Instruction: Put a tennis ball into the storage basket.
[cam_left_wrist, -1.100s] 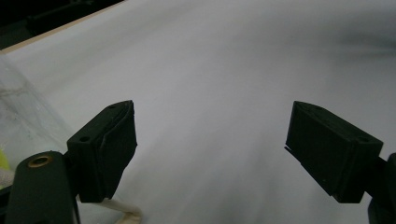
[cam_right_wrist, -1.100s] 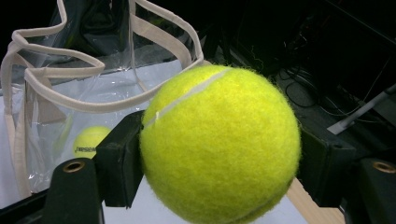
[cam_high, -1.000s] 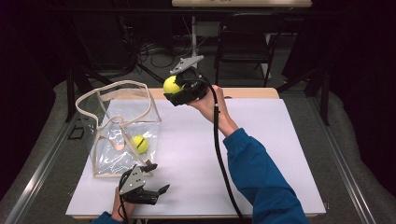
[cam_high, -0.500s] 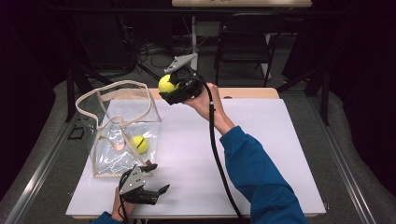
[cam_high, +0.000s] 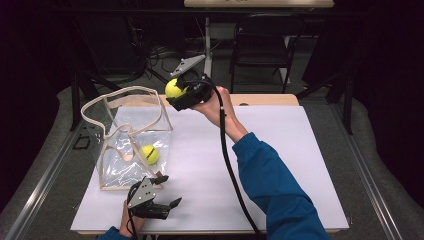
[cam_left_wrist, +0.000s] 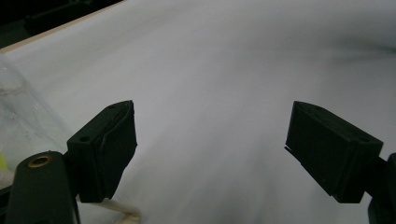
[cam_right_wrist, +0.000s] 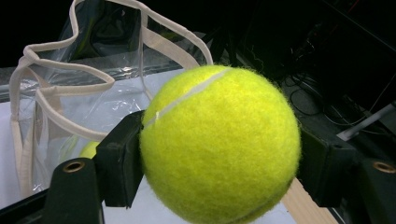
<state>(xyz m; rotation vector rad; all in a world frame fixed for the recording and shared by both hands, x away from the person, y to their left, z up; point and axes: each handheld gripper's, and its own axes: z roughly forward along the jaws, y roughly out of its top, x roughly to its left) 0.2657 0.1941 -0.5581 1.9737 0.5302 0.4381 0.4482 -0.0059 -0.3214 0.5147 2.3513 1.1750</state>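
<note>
Gripping a fuzzy yellow tennis ball (cam_right_wrist: 219, 144) between its jaws, right gripper (cam_high: 181, 94) raised beside the clear plastic tote bag (cam_high: 131, 145), second yellow ball (cam_high: 149, 154) inside from high view, left gripper (cam_left_wrist: 212, 149) jaws wide over white tabletop (cam_left_wrist: 224, 74).

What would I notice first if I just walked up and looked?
The bright yellow tennis ball squeezed in the right gripper, held up over the table's far edge. Then the clear plastic bag on the left with another tennis ball inside, and the left gripper open nearby.
</note>
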